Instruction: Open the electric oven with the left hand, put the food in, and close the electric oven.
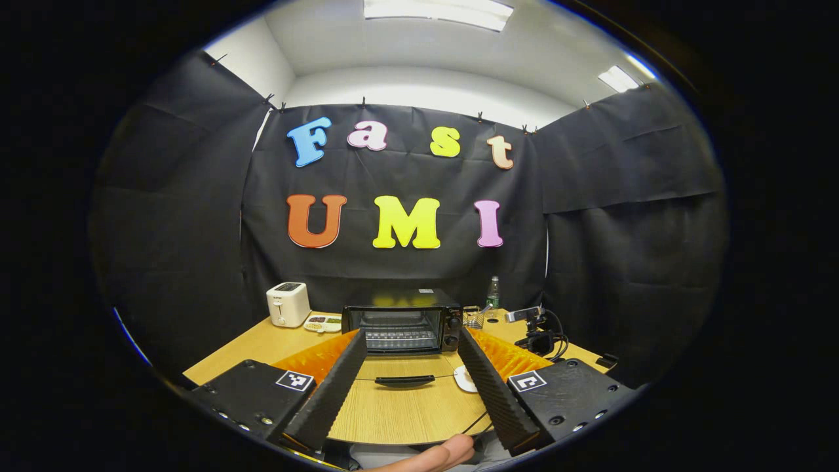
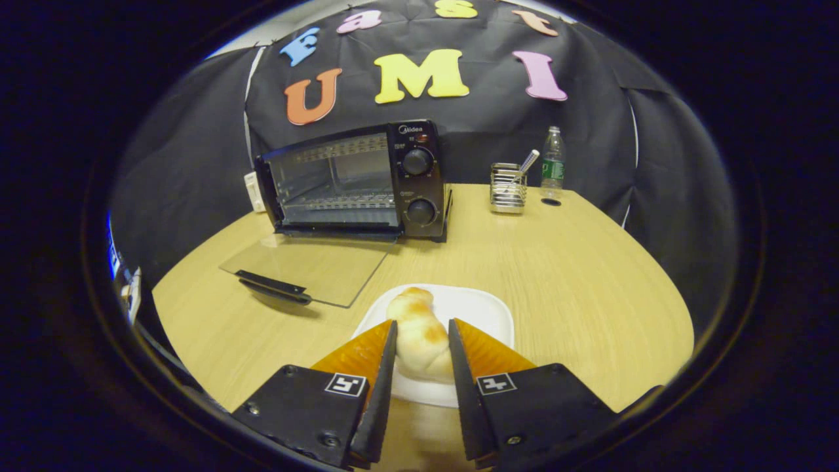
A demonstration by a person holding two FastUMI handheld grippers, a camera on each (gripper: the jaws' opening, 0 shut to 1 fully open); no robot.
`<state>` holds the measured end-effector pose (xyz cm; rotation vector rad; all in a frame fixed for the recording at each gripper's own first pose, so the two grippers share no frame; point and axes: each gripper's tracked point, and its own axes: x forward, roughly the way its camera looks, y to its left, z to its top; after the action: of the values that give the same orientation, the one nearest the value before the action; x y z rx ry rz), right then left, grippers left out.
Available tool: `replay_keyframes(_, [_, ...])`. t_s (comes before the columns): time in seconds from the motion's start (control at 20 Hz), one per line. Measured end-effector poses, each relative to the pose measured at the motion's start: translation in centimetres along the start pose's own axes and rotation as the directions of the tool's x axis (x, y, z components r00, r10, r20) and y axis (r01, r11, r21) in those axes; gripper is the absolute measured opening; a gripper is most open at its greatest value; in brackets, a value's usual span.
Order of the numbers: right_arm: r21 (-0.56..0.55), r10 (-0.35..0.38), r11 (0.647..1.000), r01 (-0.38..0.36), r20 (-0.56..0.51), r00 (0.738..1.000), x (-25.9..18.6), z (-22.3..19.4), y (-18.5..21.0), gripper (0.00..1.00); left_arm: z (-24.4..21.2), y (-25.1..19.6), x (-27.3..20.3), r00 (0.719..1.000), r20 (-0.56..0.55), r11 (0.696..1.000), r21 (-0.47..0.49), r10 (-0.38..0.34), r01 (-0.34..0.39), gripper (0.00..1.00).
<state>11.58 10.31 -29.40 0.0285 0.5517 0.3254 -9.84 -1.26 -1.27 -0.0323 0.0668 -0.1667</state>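
Note:
The black electric oven (image 1: 403, 321) stands at the back of the wooden table with its glass door (image 2: 314, 265) folded down flat and the door handle (image 1: 404, 380) facing me. My left gripper (image 1: 411, 334) is open, its fingers spread wide, well short of the door and holding nothing. In the right gripper view the oven (image 2: 354, 180) is to the far left. A golden bread roll (image 2: 414, 314) lies on a white plate (image 2: 488, 311) near the front edge. My right gripper (image 2: 422, 324) is closed on the roll's two sides, and the roll rests on the plate.
A white toaster (image 1: 288, 303) and a snack tray (image 1: 323, 322) sit left of the oven. To its right stand a wire holder (image 2: 508, 187), a water bottle (image 2: 552, 164) and a small camera with cables (image 1: 534, 328). A hand (image 1: 432, 455) shows at the table's near edge.

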Motion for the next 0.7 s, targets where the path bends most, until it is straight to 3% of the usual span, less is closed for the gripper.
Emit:
replay_keyframes(0.45, [0.107,0.084,0.99,-0.092,0.077,0.993,-1.7,2.7,1.8,0.39,-1.0,2.0,0.3,0.999,-0.016,0.999,-0.016,0.041,-0.041,0.92])
replay_keyframes(0.7, [0.228,0.166,0.951,-0.209,0.194,0.967,-2.4,6.8,4.3,0.36,-0.5,3.0,0.3,0.998,-0.004,0.998,-0.005,0.064,-0.064,0.92])
